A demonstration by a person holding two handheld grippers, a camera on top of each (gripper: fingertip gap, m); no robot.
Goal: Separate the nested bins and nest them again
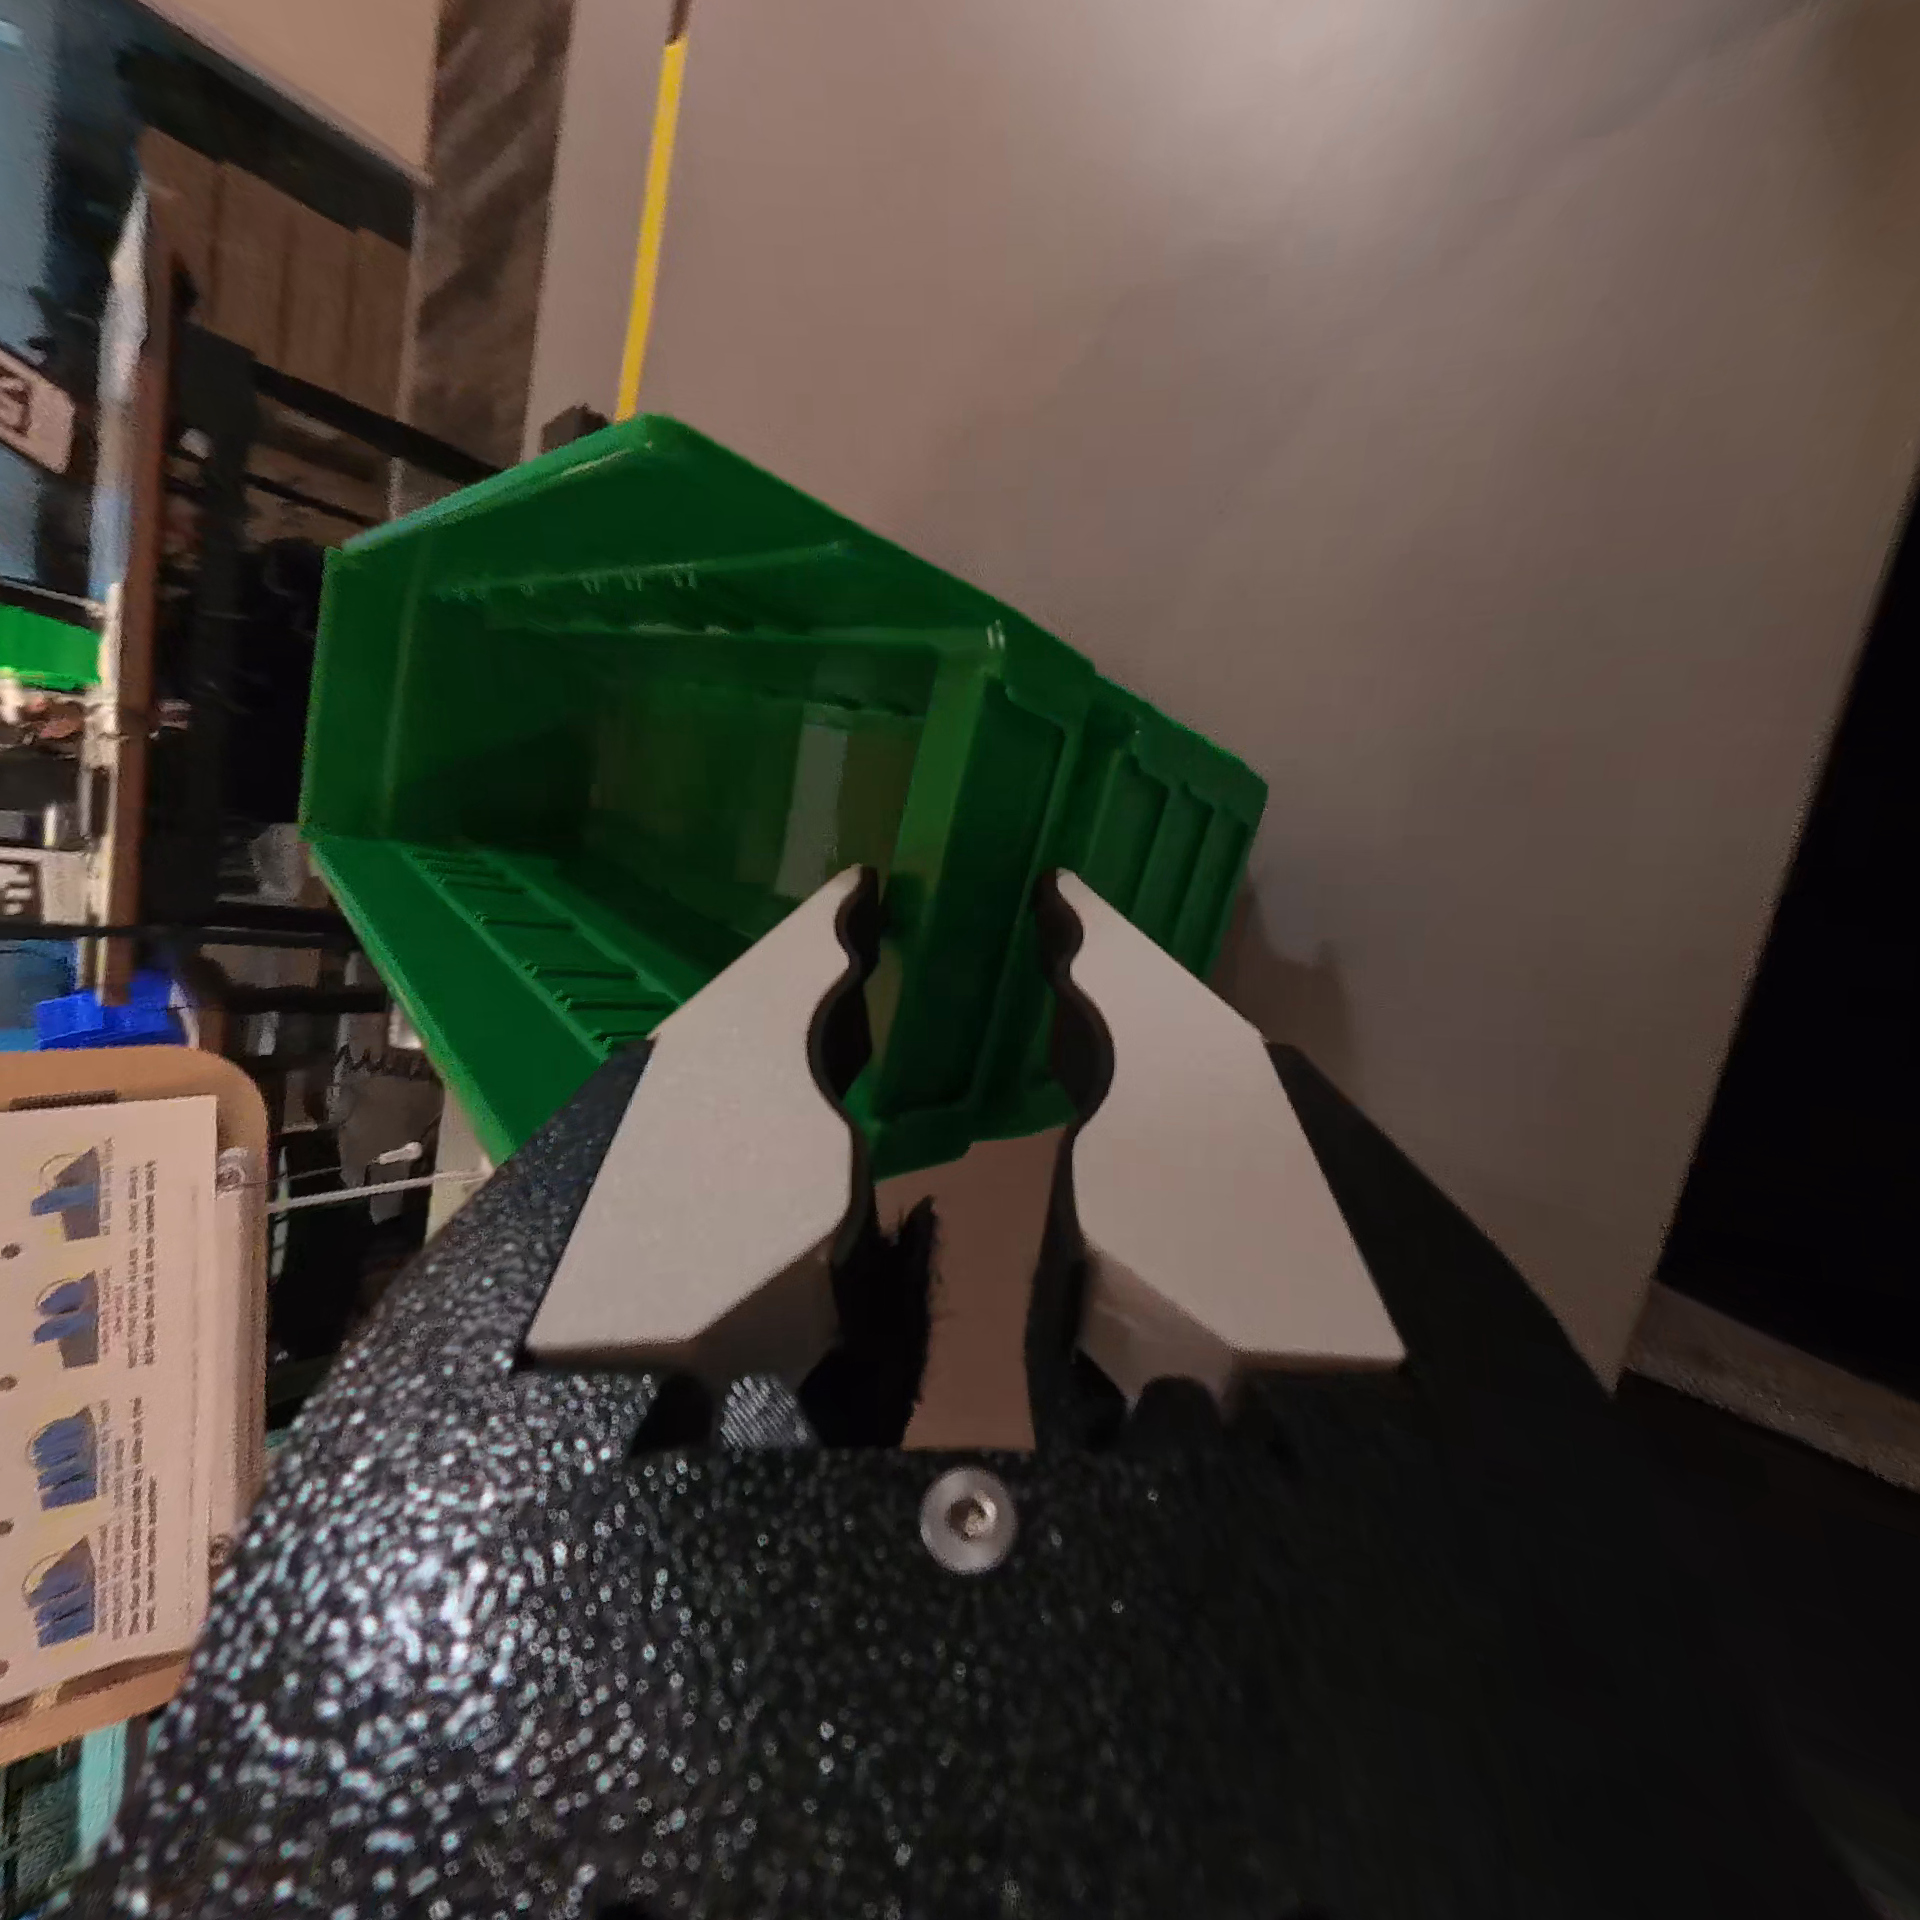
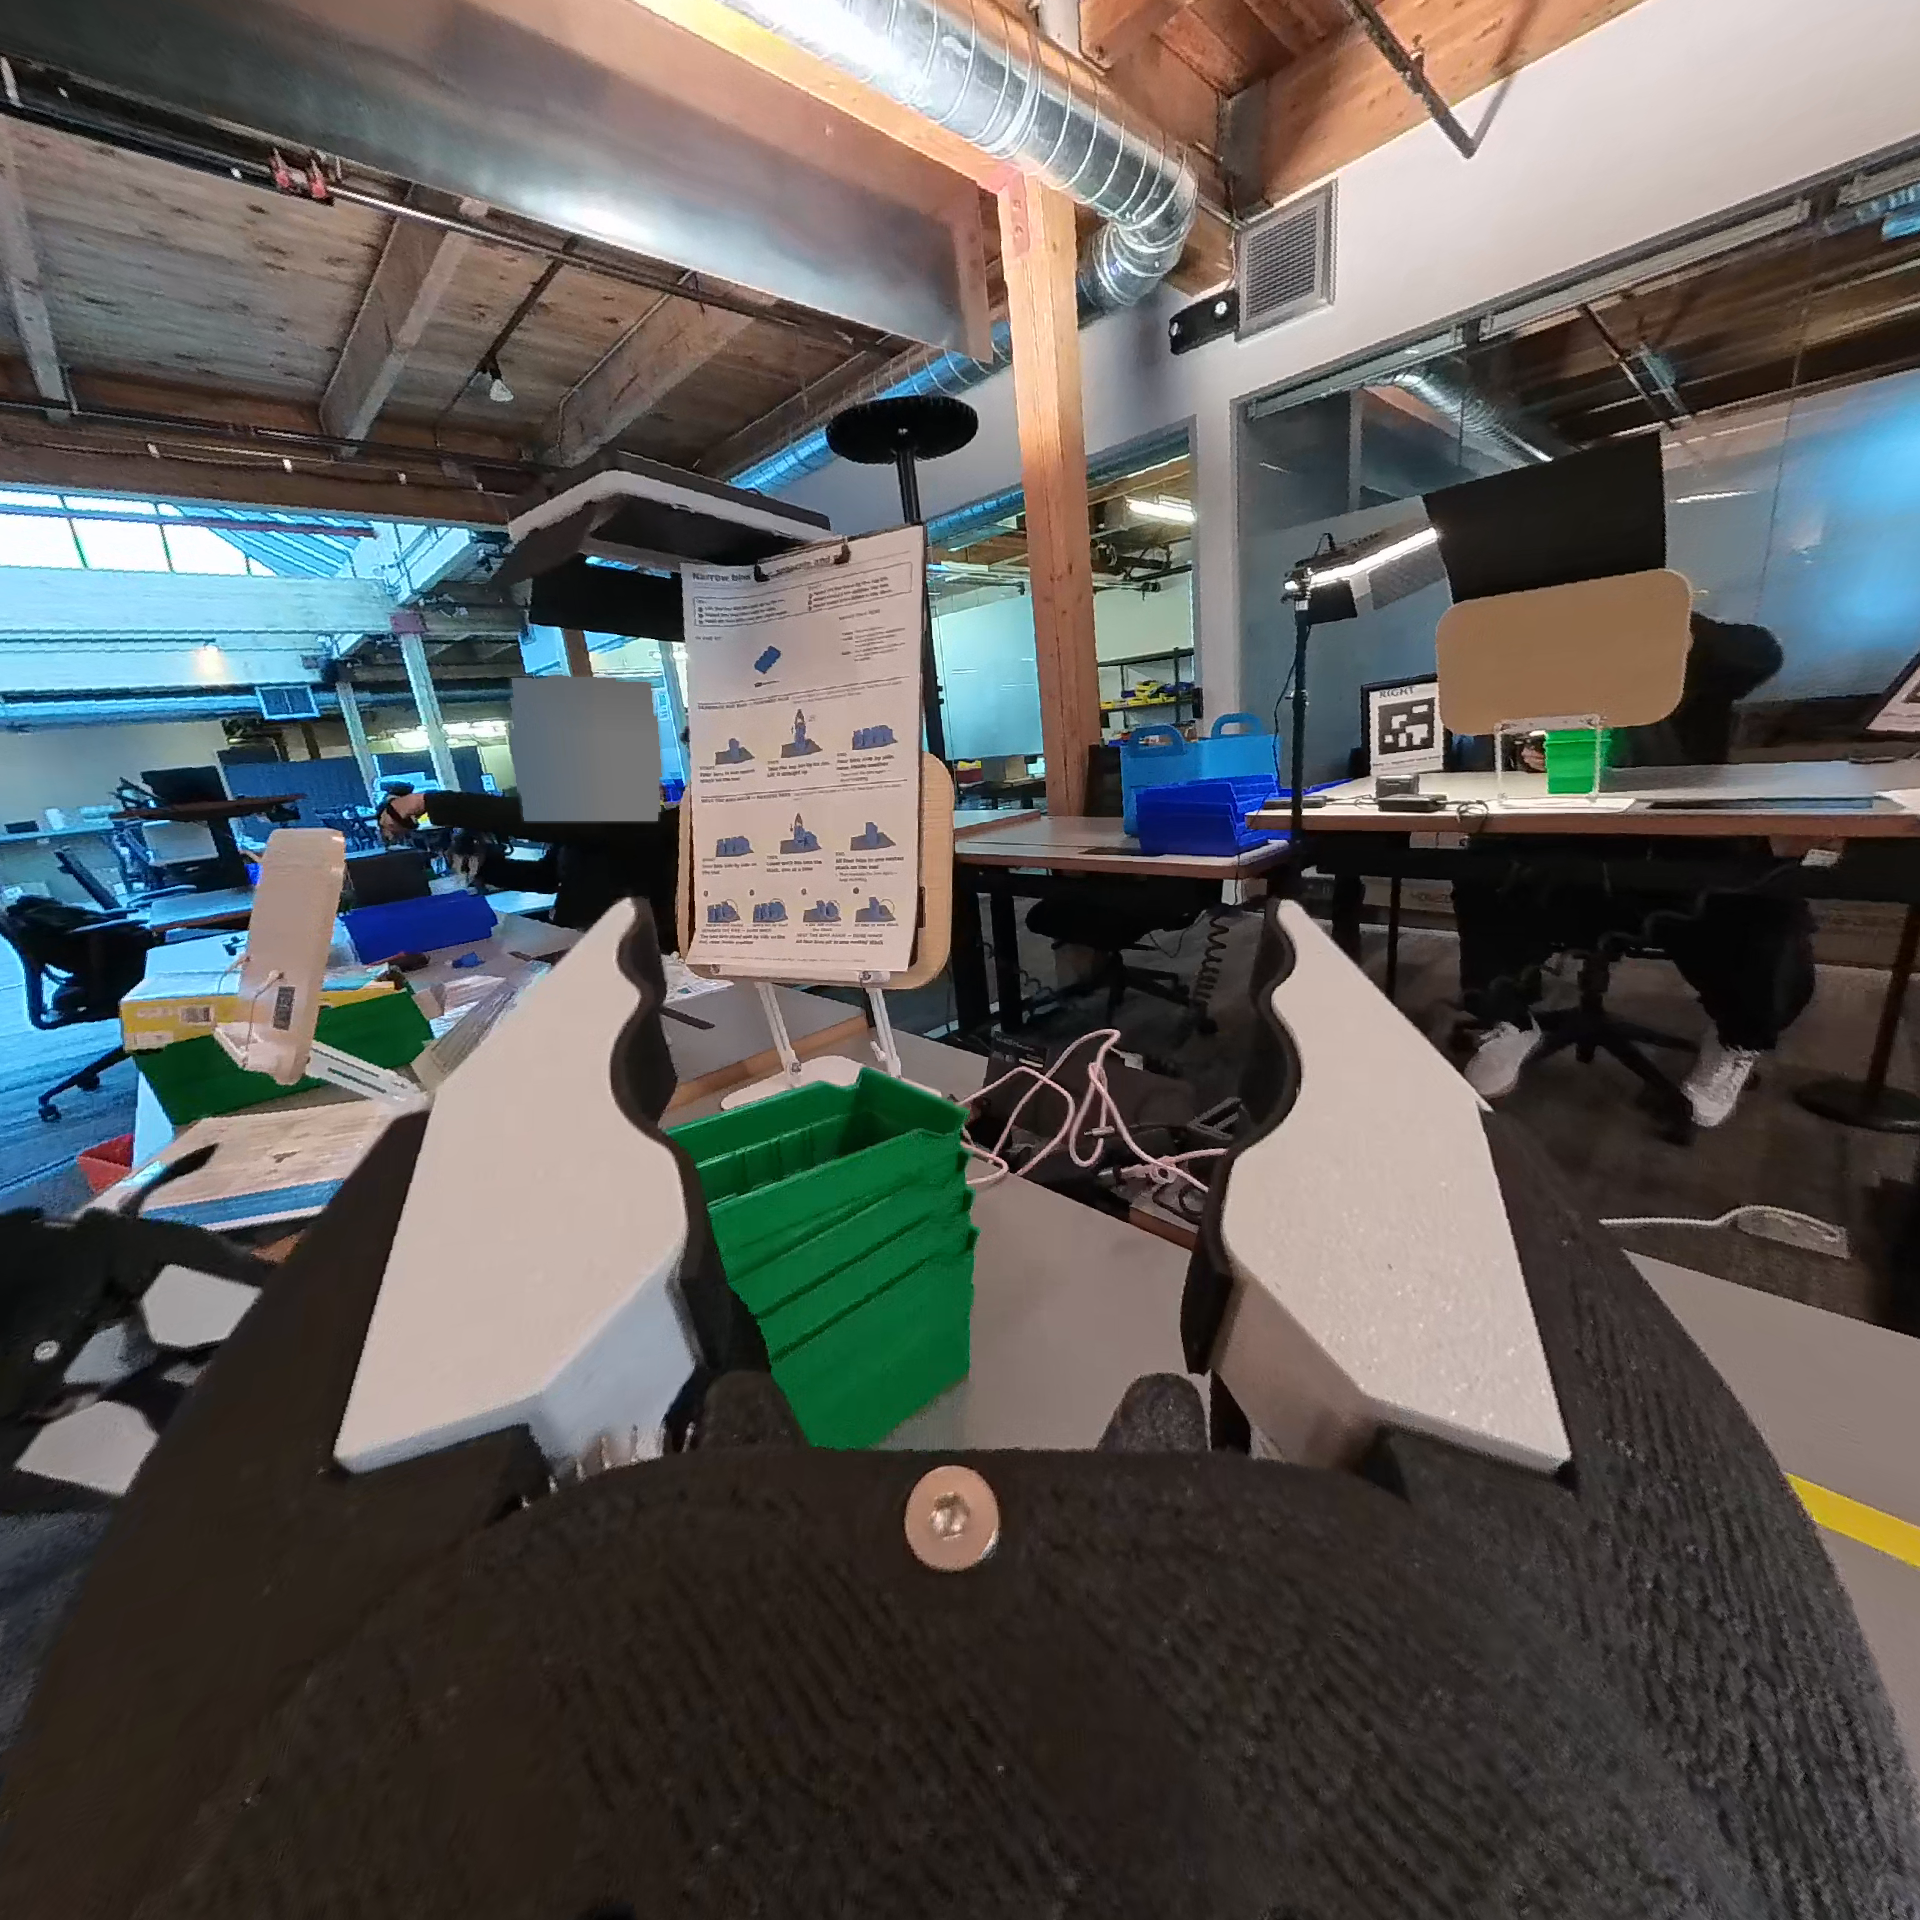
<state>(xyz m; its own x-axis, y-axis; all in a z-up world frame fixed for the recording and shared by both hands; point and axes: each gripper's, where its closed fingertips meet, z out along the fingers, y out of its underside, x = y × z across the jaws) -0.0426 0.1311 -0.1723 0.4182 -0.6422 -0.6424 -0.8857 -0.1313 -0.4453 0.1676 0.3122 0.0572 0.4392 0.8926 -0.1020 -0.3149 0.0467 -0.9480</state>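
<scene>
- Left tongs point(image 1: 961, 883): narrowed down and pinching the end wall of a single green plastic bin point(image 1: 665, 821). One grey finger point(image 1: 727, 1122) sits inside the wall, the other outside it.
- That bin is lifted off the surface point(image 1: 1299, 520) and tipped over on its side, with the open mouth facing left in the left wrist view. Its long axis runs away from the camera, up and to the left. You can see the ribbed slots along the inner walls.
- Right tongs point(image 2: 951, 935): spread wide, nothing between them, touching nothing.
- Through the gap there's a stack of nested green plastic bins point(image 2: 852, 1247) standing upright on the grey surface point(image 2: 1060, 1340), open tops up. It's closer to the left finger of the right tongs than the right one. The rims step up one over the other, and the stack's long side runs back and to the right.
- Just behind the stack there's a white printed instruction sheet on a wooden clipboard stand point(image 2: 805, 758).
- Pink-white cable point(image 2: 1081, 1122) is tangled off the far edge of the surface, to the right of the stack.
</scene>
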